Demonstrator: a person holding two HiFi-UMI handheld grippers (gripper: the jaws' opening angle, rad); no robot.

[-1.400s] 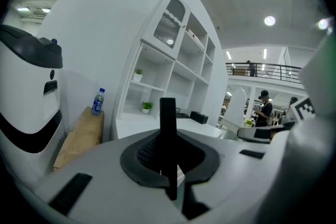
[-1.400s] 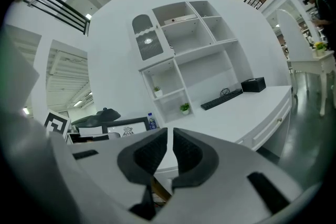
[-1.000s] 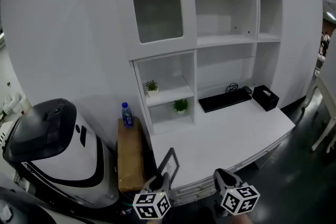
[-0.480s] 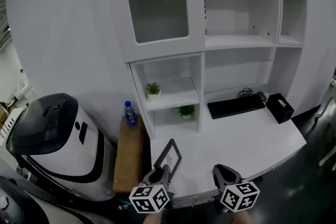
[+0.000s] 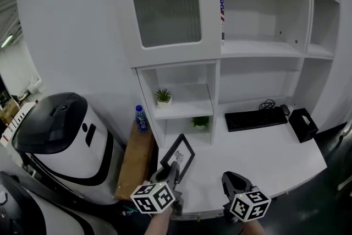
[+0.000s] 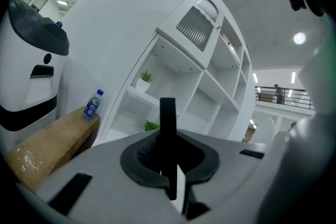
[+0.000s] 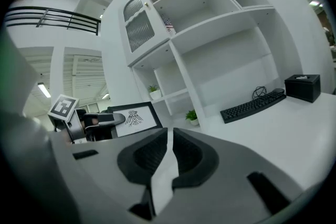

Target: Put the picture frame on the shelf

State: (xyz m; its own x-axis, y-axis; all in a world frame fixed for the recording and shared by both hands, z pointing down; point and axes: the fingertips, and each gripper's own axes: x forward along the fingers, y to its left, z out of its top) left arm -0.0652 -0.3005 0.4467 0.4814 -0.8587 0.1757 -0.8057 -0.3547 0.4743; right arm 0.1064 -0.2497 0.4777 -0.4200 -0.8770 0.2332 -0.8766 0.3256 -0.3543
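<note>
A black picture frame (image 5: 179, 153) with a small drawing on white is held tilted above the front left of the white desk (image 5: 269, 159). My left gripper (image 5: 172, 172) is shut on its lower edge. From the left gripper view the frame (image 6: 168, 128) shows edge-on as a black bar between the jaws of the left gripper (image 6: 168, 150). My right gripper (image 5: 230, 179) hangs to the right, shut and holding nothing. The right gripper view has the frame (image 7: 135, 118) and the left gripper (image 7: 105, 121) at left, beyond the right gripper (image 7: 169, 150). White shelves (image 5: 261, 48) rise behind the desk.
Two small potted plants (image 5: 163, 96) (image 5: 201, 121) sit in the low cubbies. A black keyboard (image 5: 255, 118) and a black box (image 5: 306, 124) lie at the desk's back right. A blue bottle (image 5: 141, 118) stands on a brown box (image 5: 133, 161) beside a white-and-black machine (image 5: 60, 137).
The left gripper has carried the frame a little up and forward toward the shelves. The head view has swung left and up. The right gripper keeps its place beside it.
</note>
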